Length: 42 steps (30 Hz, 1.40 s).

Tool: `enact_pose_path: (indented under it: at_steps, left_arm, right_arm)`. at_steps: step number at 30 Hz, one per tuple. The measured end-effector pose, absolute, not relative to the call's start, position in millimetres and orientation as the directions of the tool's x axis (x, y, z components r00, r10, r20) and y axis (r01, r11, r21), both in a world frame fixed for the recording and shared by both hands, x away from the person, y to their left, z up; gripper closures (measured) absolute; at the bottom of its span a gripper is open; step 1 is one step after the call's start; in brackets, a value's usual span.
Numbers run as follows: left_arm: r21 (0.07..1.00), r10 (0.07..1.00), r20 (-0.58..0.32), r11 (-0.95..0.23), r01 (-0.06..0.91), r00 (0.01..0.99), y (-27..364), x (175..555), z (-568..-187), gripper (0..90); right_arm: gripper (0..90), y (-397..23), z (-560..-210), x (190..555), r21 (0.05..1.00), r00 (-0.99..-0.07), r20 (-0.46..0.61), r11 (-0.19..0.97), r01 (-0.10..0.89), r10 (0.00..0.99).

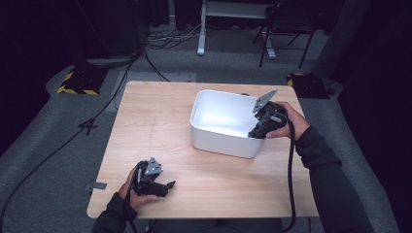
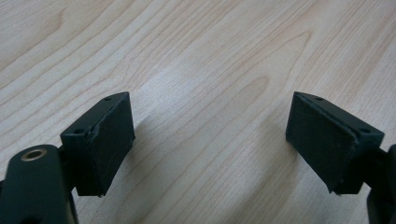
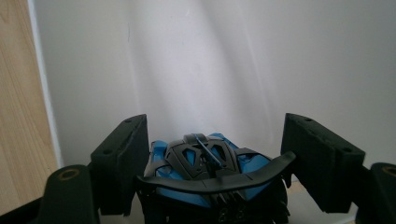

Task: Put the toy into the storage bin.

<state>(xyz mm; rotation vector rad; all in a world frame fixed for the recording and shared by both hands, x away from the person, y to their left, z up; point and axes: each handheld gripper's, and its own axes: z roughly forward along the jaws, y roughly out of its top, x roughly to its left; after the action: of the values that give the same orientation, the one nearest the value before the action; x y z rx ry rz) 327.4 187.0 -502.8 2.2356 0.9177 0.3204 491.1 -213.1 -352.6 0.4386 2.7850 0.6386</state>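
Note:
A blue and black toy car with a black rear wing sits between the jaws of my right gripper, which is shut on it. The left pad presses its side and the wing's tip meets the right pad. In the high view this right gripper dips over the right rim of a white bin, whose pale inner wall stands behind the car. My left gripper rests low near the table's front left. Its jaws stand wide open over bare wood, with nothing between them.
The light wooden table carries the bin right of centre. A cable trails from the right gripper toward the front edge. Beyond the table lie floor cables, a chair and a white stand.

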Motion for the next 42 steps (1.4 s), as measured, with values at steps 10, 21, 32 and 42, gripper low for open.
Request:
enact_pose_path:
  at_steps: [10,21,32,42]
  left_arm:
    - [0.680,0.691,-0.029,-0.516,0.521,0.722,187,328,-503,15.7]
    - [0.682,0.693,-0.028,-0.514,0.521,0.720,187,328,-503,15.7]
    - [0.680,0.691,-0.026,-0.518,0.519,0.723,187,328,-502,15.7]
    - [0.681,0.697,-0.025,-0.513,0.522,0.717,187,328,-503,15.5]
  right_arm:
    - [25.0,-218,-348,489,0.504,-0.920,-0.173,0.834,0.223,0.351]
    - [27.8,-221,-338,484,0.544,-0.914,-0.167,0.808,0.227,0.369]
    - [28.1,-221,-333,480,0.570,-0.916,-0.178,0.797,0.203,0.360]
    - [27.6,-224,-331,477,0.618,-0.907,-0.183,0.762,0.193,0.379]
